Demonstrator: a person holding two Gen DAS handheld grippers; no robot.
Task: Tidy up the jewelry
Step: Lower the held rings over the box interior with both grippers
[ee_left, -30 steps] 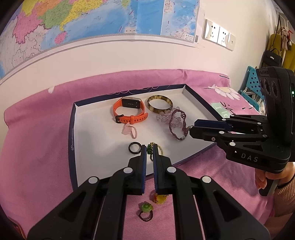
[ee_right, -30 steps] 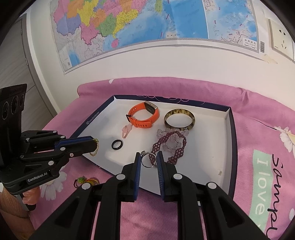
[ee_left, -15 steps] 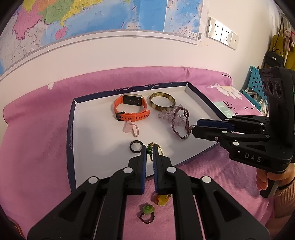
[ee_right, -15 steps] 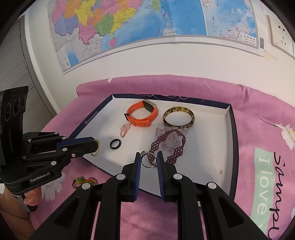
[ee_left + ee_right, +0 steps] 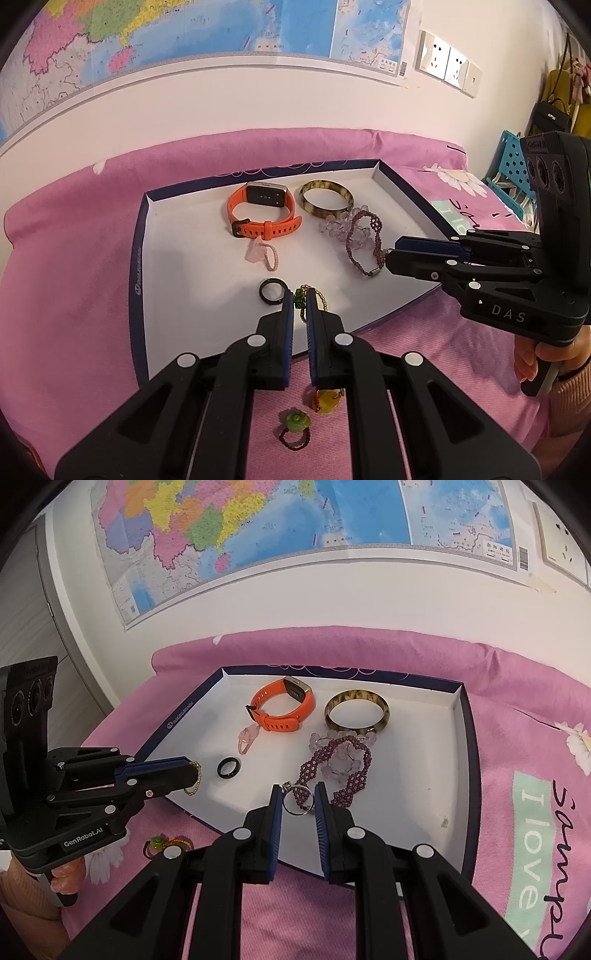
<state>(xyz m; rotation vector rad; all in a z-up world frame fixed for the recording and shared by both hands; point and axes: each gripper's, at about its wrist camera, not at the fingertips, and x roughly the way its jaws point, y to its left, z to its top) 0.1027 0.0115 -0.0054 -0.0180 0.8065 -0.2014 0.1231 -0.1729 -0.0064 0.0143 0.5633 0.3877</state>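
A white tray (image 5: 192, 280) with a dark blue rim lies on the pink cloth and holds an orange watch (image 5: 264, 216), a tortoiseshell bangle (image 5: 325, 199), a purple beaded bracelet (image 5: 360, 243), a pink charm (image 5: 260, 254) and a black ring (image 5: 271, 290). My left gripper (image 5: 300, 295) is shut on a gold chain bracelet with a green bead (image 5: 299, 299), just above the tray's near part. My right gripper (image 5: 298, 794) is shut on a silver ring (image 5: 297, 799), held over the tray next to the purple bracelet (image 5: 332, 768).
A green flower ring (image 5: 293, 424) and a yellow-stone ring (image 5: 325, 400) lie on the pink cloth below the left gripper. A map hangs on the white wall behind. Wall sockets (image 5: 447, 66) are at the upper right.
Both grippers have kept their hold. The views have shifted slightly; the left gripper has pulled back a little from the tray.
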